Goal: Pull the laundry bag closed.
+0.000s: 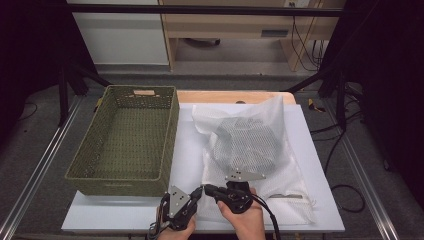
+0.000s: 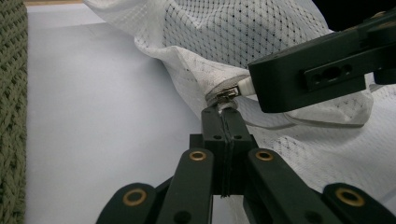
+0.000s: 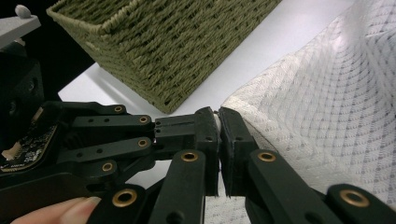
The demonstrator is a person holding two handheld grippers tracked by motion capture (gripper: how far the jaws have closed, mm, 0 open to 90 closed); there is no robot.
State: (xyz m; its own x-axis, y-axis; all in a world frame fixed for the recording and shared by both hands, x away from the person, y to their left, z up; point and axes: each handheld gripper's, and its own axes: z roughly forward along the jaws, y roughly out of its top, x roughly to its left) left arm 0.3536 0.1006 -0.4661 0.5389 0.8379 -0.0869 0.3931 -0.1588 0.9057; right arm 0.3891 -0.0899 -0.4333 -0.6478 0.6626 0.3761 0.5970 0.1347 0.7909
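We see both grippers meet at the white mesh bag's (image 1: 250,150) corner — left gripper (image 2: 225,103) clenched on its zipper pull (image 2: 226,95), right gripper (image 3: 218,116) pinching the fabric — beside a green basket (image 1: 125,140).

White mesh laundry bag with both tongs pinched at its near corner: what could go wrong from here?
1. The left tongs pinch only the small metal zipper pull by their tips; a sideways tug could slip it free.
2. The right tongs hold just the thin edge of the white mesh laundry bag, so the mesh may tear or slide out.
3. The two tongs sit almost touching; pulling apart carelessly could knock them together or drag the bag into the green woven basket.
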